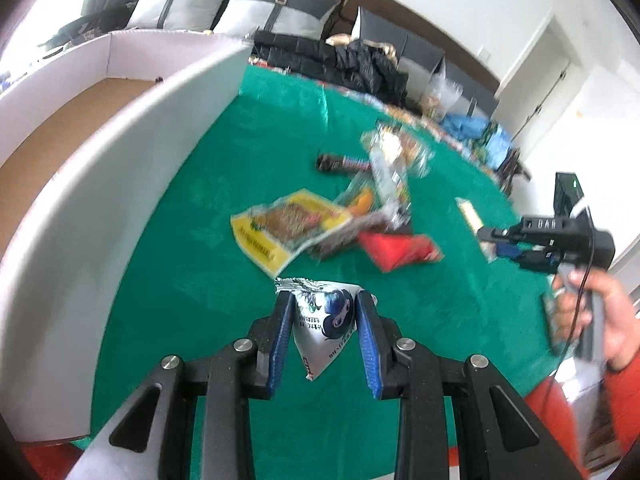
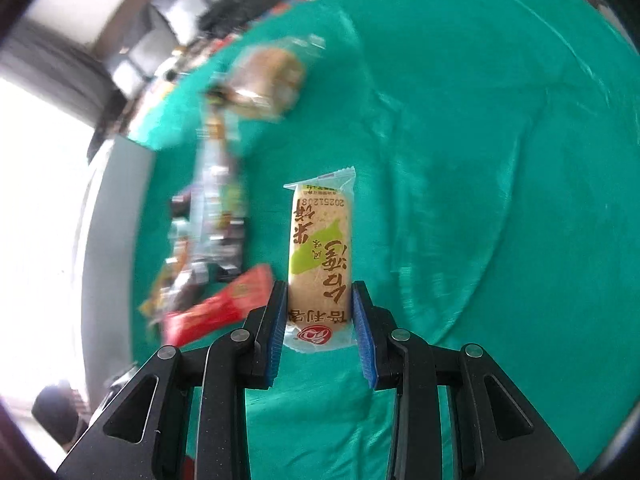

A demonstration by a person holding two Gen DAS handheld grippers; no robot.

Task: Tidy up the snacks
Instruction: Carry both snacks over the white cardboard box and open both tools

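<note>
My left gripper (image 1: 325, 302) is shut on a silver triangular snack packet (image 1: 320, 332) with a blue cartoon print, held above the green cloth (image 1: 200, 280). In the right wrist view my right gripper (image 2: 320, 304) is shut on a long beige rice cracker packet (image 2: 320, 248), both blue pads pressing its lower sides. From the left wrist view the right gripper (image 1: 490, 242) shows at the right with the pale cracker packet (image 1: 470, 212) sticking out of it, held by a hand (image 1: 588, 312). A pile of snacks lies mid-cloth: a yellow packet (image 1: 288, 228) and a red packet (image 1: 400, 250).
An open cardboard box with a white wall (image 1: 120, 160) stands along the left of the cloth. More packets lie in a blurred heap (image 2: 212, 216), with a red packet (image 2: 224, 304) and a round pastry packet (image 2: 268, 80). A sofa with dark clothes (image 1: 352, 60) is behind the table.
</note>
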